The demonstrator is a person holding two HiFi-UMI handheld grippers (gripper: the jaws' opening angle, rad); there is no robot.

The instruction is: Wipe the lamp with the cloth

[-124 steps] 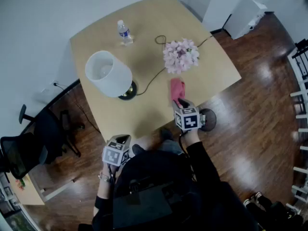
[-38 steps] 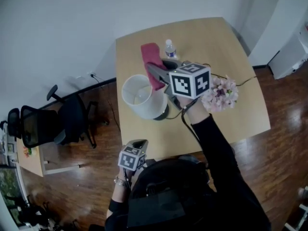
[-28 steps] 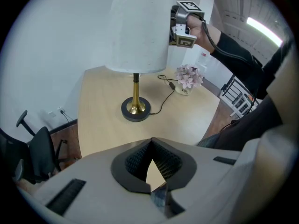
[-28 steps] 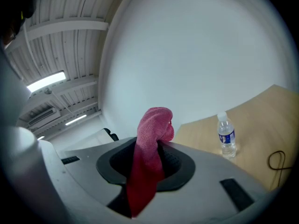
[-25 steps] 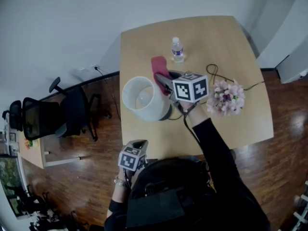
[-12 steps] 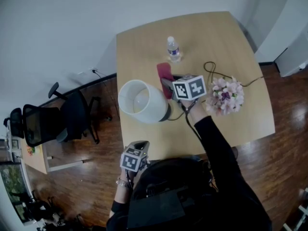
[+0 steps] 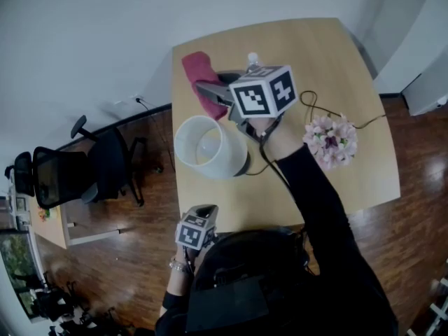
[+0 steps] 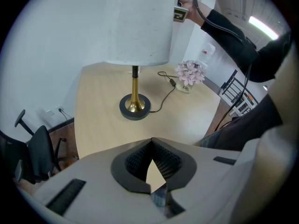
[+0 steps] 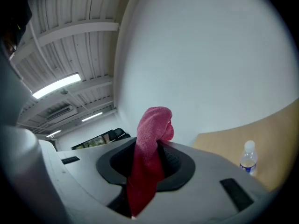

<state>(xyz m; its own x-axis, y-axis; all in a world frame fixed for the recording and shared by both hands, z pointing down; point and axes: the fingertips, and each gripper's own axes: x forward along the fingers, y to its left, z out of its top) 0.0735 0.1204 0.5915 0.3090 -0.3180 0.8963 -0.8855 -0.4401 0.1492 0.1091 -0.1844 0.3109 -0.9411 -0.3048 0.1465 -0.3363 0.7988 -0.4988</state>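
The lamp has a white shade (image 7: 208, 146) (image 8: 138, 22), a brass stem and a dark round base (image 8: 135, 107), and stands on the wooden table (image 7: 329, 54). My right gripper (image 7: 207, 89) (image 9: 150, 160) is raised above and behind the shade, pointing left, shut on the pink cloth (image 7: 199, 75) (image 9: 148, 158), which bunches up out of the jaws. My left gripper (image 7: 203, 212) (image 8: 153, 171) is shut and holds nothing, low near the table's front edge, pointing down toward the lamp base.
A water bottle (image 9: 247, 157) and a pot of pink flowers (image 7: 330, 140) (image 8: 189, 73) stand on the table, with the lamp's black cord (image 7: 329, 110) between them. A black office chair (image 7: 63, 177) stands on the dark wood floor at left.
My right gripper has lifted the cloth from beside the shade's right side up and leftward, above the shade's far rim. The left gripper has stayed put.
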